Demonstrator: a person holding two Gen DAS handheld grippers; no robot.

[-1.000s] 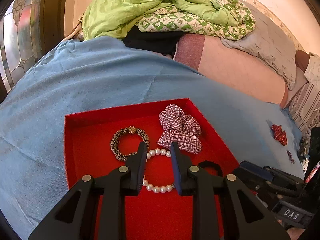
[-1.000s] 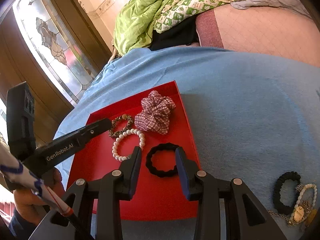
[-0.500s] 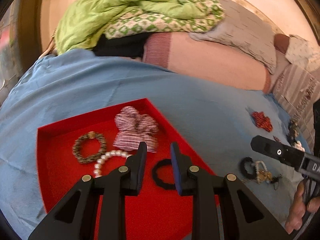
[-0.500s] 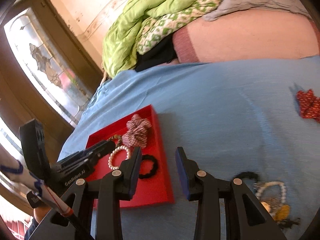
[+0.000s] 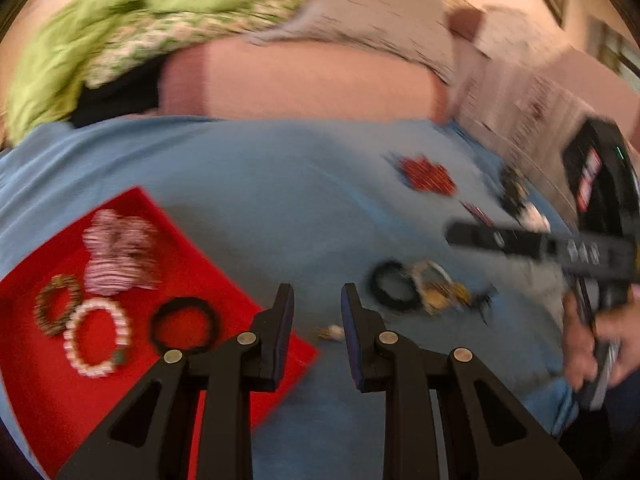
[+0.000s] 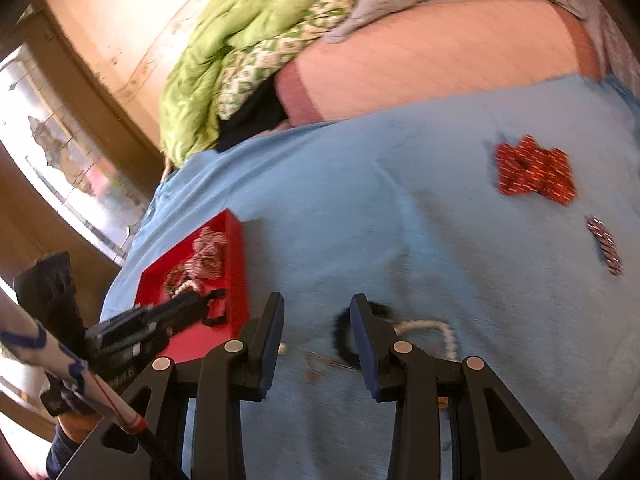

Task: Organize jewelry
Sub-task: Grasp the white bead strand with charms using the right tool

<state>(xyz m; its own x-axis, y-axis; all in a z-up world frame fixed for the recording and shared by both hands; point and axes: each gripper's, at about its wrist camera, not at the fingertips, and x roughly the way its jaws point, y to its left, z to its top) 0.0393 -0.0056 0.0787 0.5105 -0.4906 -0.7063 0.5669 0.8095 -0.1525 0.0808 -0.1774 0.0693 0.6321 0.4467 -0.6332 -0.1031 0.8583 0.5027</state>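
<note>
Status: partly complete. The red tray (image 5: 48,392) lies at the left of the blue bedcover (image 5: 280,176) and holds four items: a plaid scrunchie (image 5: 118,250) at its far side, a leopard-print bracelet (image 5: 56,310) at the left, a pearl bracelet (image 5: 98,336) just near of it, and a black hair tie (image 5: 184,326) toward the tray's right edge.

Outstanding items, all on the bedcover to the right of the tray:
- A tangled cluster near the middle: a black band (image 5: 394,288) touching a pale beaded bracelet (image 5: 434,276) with gold-coloured pieces. Individual pieces cannot be separated because of blur.
- A small pale object (image 5: 334,332) just beside the tray's right corner; type not identifiable.
- A red patterned bow (image 6: 534,170) farther off, with a small dark red clip (image 6: 604,246) near of it.
- A further blurred cluster (image 5: 520,200) at the far right.

Left gripper (image 5: 316,320): jaws apart, nothing between them, positioned over the bedcover between the tray and the tangled cluster.

Right gripper (image 6: 318,328): jaws apart, nothing held, directly over the tangled cluster; its right finger overlaps the black band in the right wrist view.

Judgement: roughly half of the visible items remain unsorted, the tangled cluster likely next.
</note>
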